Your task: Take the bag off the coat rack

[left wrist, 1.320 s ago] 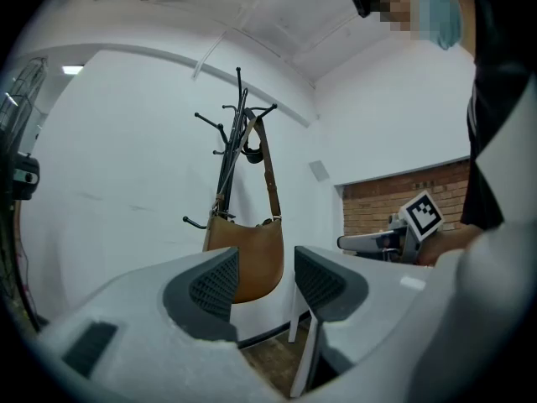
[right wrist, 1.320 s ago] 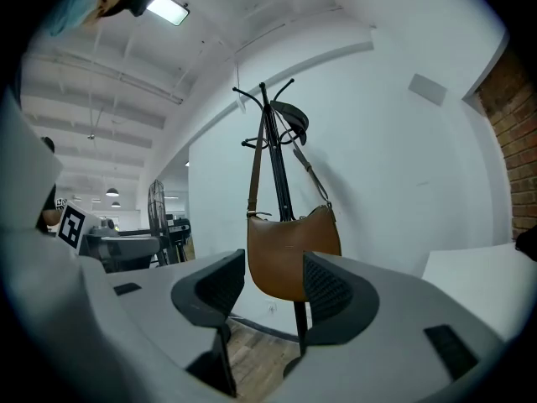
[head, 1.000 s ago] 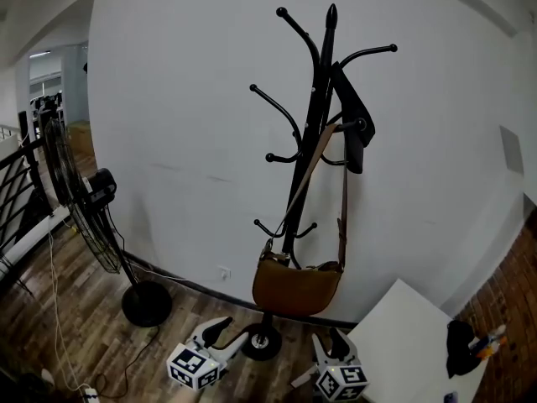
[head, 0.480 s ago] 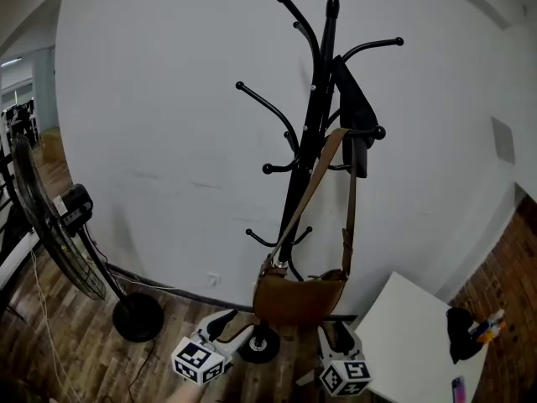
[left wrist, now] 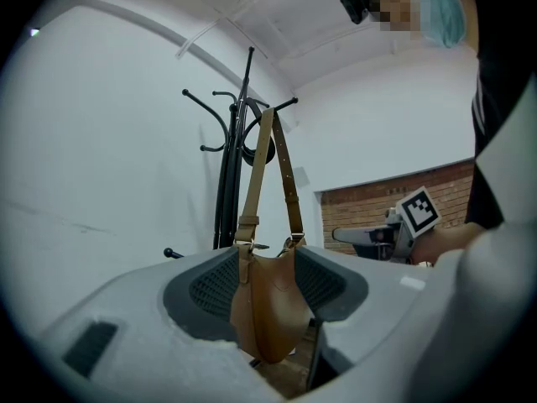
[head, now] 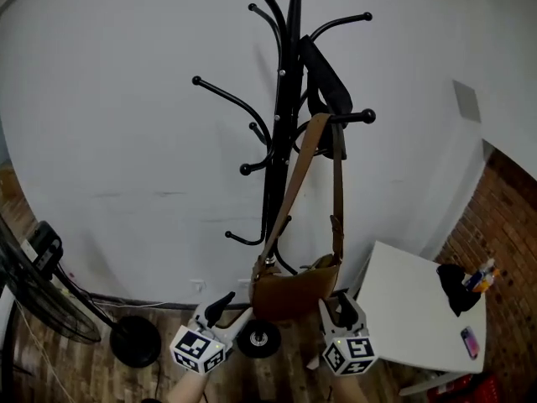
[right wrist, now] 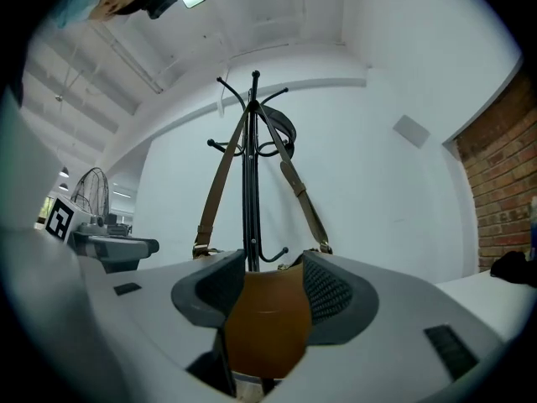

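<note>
A brown shoulder bag hangs low on a black coat rack, its strap looped over a right-hand hook. In the head view my left gripper sits just left of the bag and my right gripper just right of it, both pointing at it. The left gripper is open, and the bag shows ahead through the gap. The right gripper is open too, framing the bag. I cannot tell whether either one touches the bag.
A black item hangs on an upper hook. The rack's round base rests on the wood floor. A white table with a dark object and a phone stands right. A floor fan stands left, a brick wall far right.
Both grippers have moved closer to the bag and a little higher. The rack looms larger and the fan has slid towards the left edge of the head view.
</note>
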